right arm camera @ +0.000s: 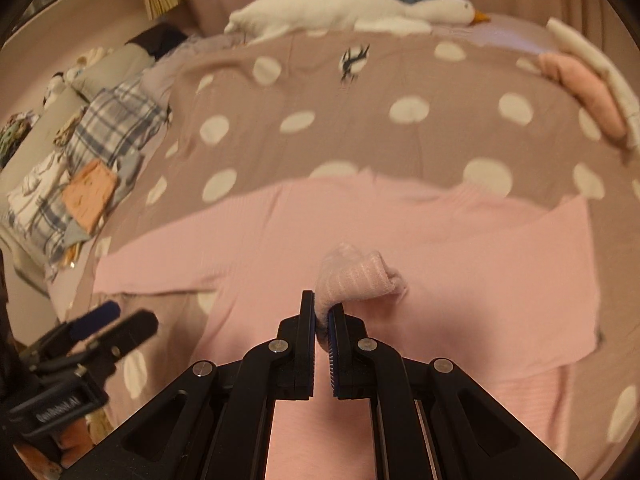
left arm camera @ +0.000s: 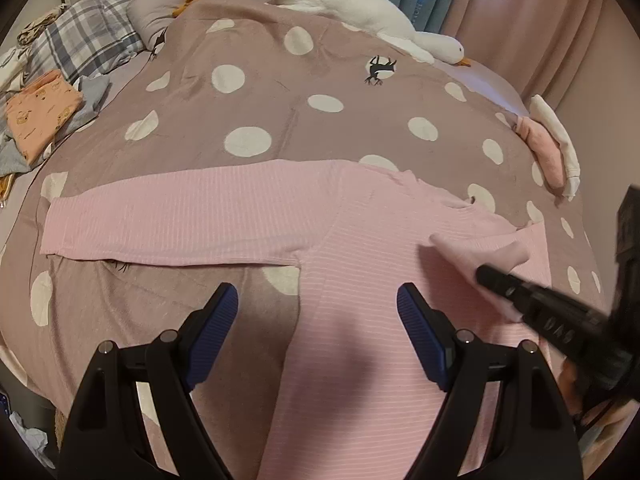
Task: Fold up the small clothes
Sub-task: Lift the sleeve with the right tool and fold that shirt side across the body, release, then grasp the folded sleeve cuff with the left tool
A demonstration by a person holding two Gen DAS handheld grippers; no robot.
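We read no clear label on the one pink top (left arm camera: 400, 216), which lies flat on the near part of the dotted bed cover (left arm camera: 280, 92), one sleeve stretched left. The right tool (right arm camera: 323, 312) is clamped on the top's other sleeve cuff (right arm camera: 356, 276). The left tool (left arm camera: 317, 308) hangs with its two fingers spread wide, holding nothing; we count one plush goose (left arm camera: 352, 4) at the far edge.

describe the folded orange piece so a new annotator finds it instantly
Start from the polka-dot blanket covering the bed, then go to its left edge, where loose laundry is heaped below the plaid pillow. The folded orange garment lies on top of grey clothes; it is the only peach-orange item there, printed with small cartoon figures.
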